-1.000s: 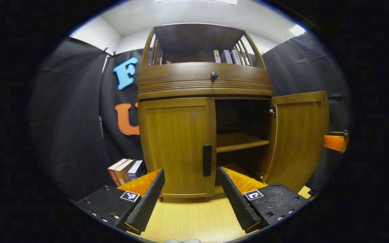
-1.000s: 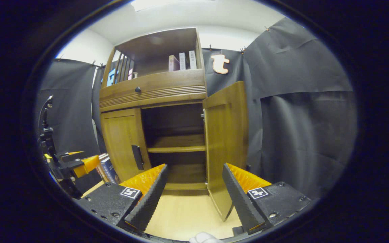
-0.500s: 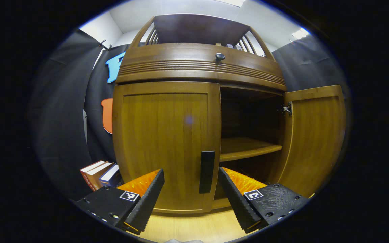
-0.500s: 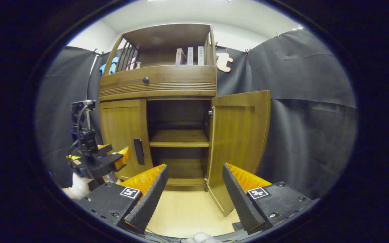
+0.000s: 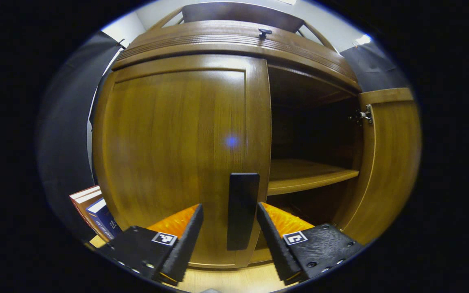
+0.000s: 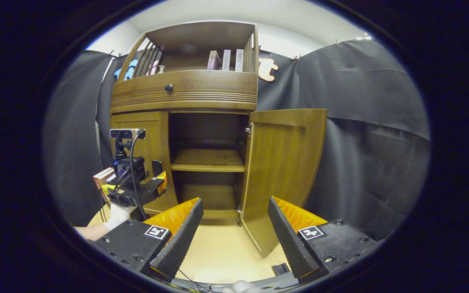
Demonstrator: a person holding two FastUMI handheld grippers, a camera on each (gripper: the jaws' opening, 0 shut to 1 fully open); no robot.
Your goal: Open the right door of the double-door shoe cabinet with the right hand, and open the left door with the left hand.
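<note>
The wooden shoe cabinet's left door [image 5: 169, 154] is closed, and its black vertical handle [image 5: 242, 209] stands between the two fingers of my left gripper [image 5: 229, 244]. That gripper is open, with gaps on both sides of the handle. The right door [image 5: 389, 162] is swung wide open, hinge showing. In the right gripper view, the open right door [image 6: 283, 175] hangs ahead to the right. My right gripper [image 6: 234, 240] is open and holds nothing, well back from the cabinet. The left gripper [image 6: 136, 191], held by a gloved hand, sits at the left door [image 6: 155, 138].
Inside the cabinet is a bare shelf [image 6: 208, 160]. A drawer with a round knob [image 6: 169, 87] runs above the doors, with books [image 6: 226, 60] on the top shelf. More books [image 5: 96, 211] stand on the wooden floor [image 6: 222, 252] left of the cabinet.
My left gripper has advanced toward the left door, so the black handle now lies between its fingers. The right gripper has shifted a little; the right door stays open.
</note>
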